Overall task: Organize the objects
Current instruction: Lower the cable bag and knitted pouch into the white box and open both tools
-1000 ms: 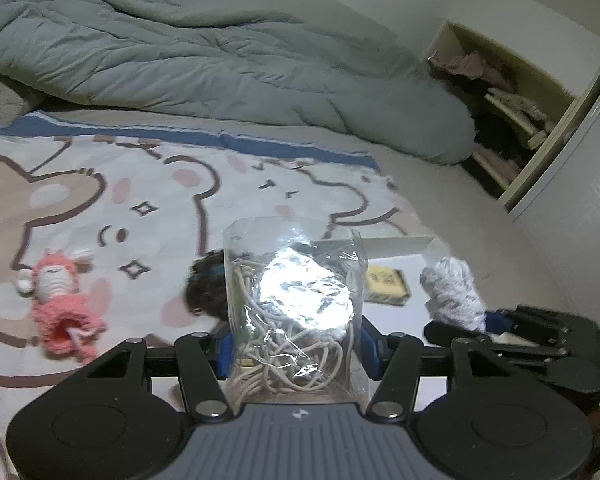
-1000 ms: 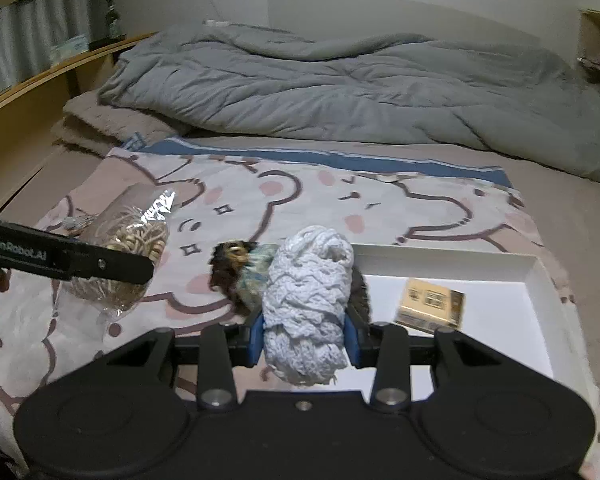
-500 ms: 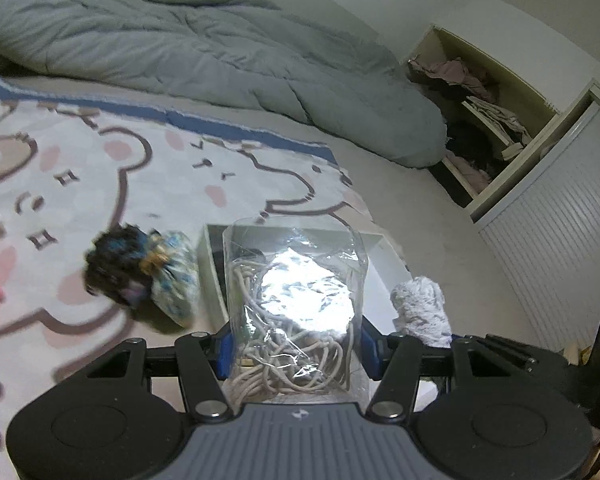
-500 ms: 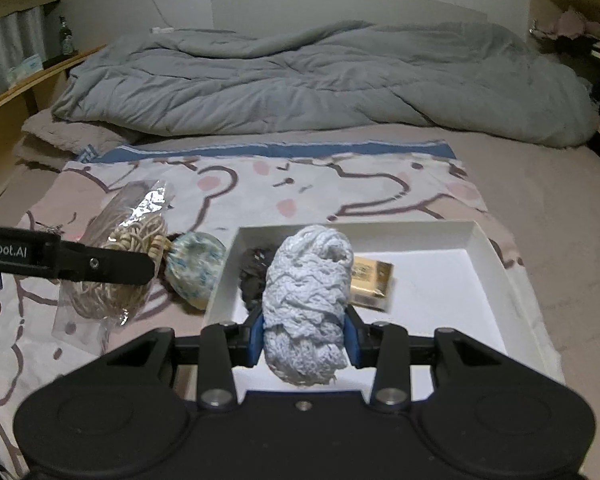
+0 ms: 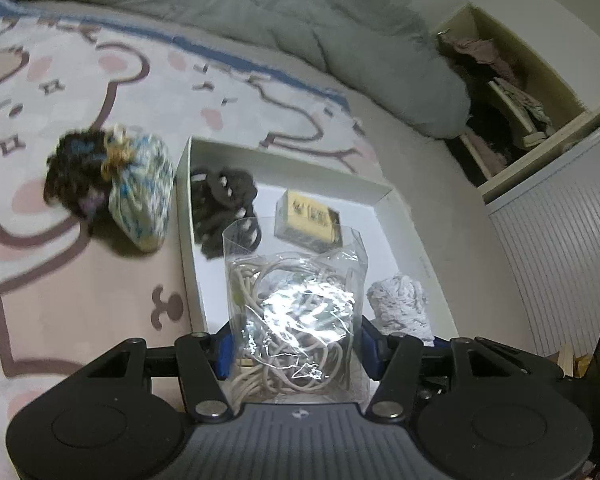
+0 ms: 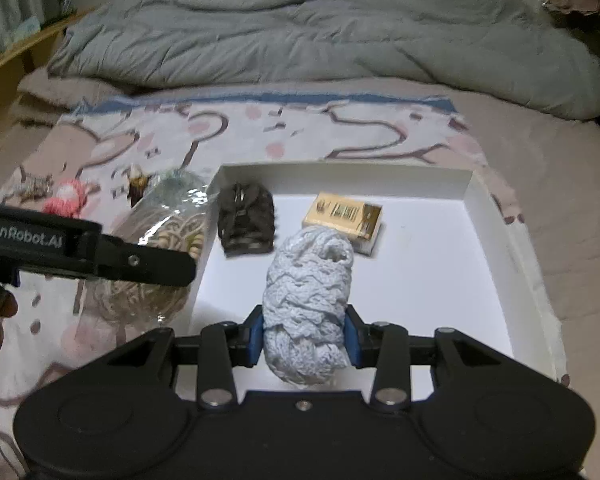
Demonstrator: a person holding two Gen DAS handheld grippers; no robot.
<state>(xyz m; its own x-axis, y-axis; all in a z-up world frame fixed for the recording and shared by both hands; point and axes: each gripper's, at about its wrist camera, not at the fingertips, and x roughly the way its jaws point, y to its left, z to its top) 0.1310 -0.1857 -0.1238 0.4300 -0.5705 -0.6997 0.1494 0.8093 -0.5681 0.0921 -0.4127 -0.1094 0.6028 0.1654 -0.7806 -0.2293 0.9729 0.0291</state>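
Sitting in the white box [image 6: 480, 200]: dark bundle [image 6: 246, 220], yellow packet [image 6: 342, 216].

A rumpled grey duvet [image 6: 332, 36] lies behind the cartoon-bear blanket [image 5: 80, 92], near an open closet [image 5: 512, 92].

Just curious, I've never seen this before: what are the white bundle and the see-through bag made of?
The white bundle looks like soft, matte cotton yarn or braided cord, judging by its woven zigzag texture. The bag appears to be thin, glossy clear plastic: it crinkles, glares under the light, and shows beige cord coiled inside.
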